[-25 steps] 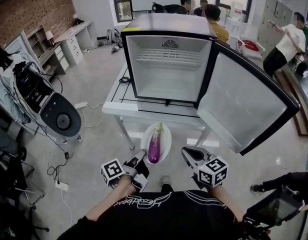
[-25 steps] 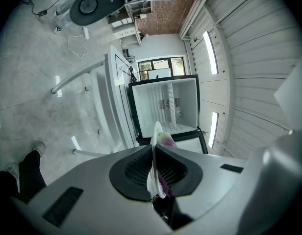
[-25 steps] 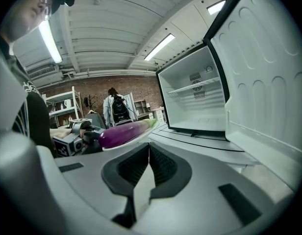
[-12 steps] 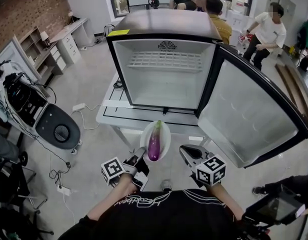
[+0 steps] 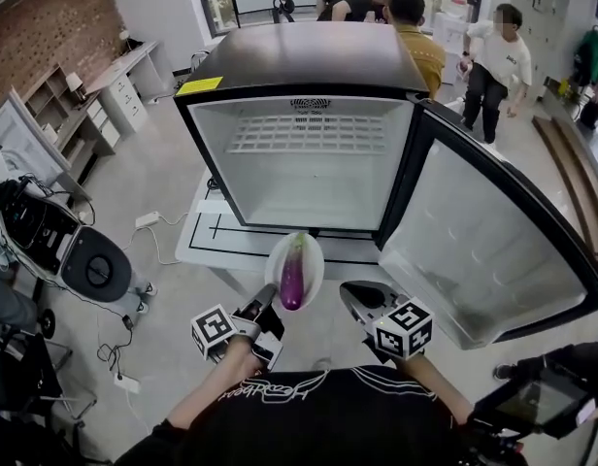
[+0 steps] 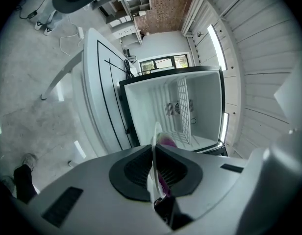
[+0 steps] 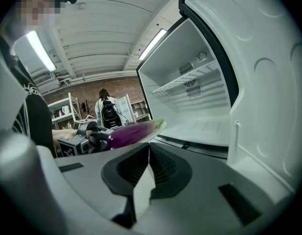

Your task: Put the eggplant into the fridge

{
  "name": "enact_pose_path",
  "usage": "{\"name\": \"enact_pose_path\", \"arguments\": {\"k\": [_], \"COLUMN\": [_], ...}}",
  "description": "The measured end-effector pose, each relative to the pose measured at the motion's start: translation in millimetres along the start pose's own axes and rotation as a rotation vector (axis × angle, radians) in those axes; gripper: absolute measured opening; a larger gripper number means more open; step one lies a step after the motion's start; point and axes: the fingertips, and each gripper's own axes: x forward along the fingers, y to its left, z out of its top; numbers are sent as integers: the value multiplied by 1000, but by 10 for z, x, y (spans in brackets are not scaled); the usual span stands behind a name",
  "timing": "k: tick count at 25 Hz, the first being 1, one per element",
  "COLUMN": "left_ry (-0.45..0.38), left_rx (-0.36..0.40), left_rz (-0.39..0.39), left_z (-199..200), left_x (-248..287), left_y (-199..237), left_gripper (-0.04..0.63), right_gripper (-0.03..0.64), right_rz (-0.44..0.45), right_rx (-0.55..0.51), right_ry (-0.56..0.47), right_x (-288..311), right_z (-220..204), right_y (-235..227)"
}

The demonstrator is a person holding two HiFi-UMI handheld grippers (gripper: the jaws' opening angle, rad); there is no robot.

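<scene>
**One loose eggplant, one pinched rim**

One thing alone carries the eggplant (image 5: 292, 278): it lies lengthwise and unsecured on a white plate (image 5: 276, 256), held in the air just in front of the open fridge (image 5: 309, 153), not yet inside. My left gripper (image 5: 264, 310) is clamped on the plate's near rim only (a thin edge between the pads). Any tilt could roll the eggplant off, or the plate could pivot in my grip. My right gripper (image 5: 361, 303) hangs beside it, jaws together on nothing, giving no support. Going in too low, I could knock the plate against the fridge's bottom sill or the table (image 5: 204, 238) edge.

Brick wall (image 5: 49, 29), grey floor (image 5: 161, 178), white desk (image 5: 136, 63)
</scene>
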Motion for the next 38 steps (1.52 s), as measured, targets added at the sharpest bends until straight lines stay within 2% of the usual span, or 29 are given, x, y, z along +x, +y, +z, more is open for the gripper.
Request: {"name": "enact_pose_path", "arguments": {"k": [13, 21, 32, 38], "left_ry": [-45, 0, 18, 55], "left_rx": [28, 28, 100, 124], "left_rz": [-11, 3, 64, 101], "left_z": [441, 555, 951, 992], "left_x": [353, 676, 1192, 1566], "left_y": [-96, -59, -36, 76], "left_gripper": [25, 25, 25, 25], "right_gripper": [9, 9, 9, 9], "right_rz": [29, -3, -59, -85], "right_rx": [-4, -2, 33, 70], "right_ry": [-6, -8, -39, -30], "right_x": [293, 480, 762, 900], "right_z": [190, 303, 582, 548], "right_y": [-126, -257, -414, -610]}}
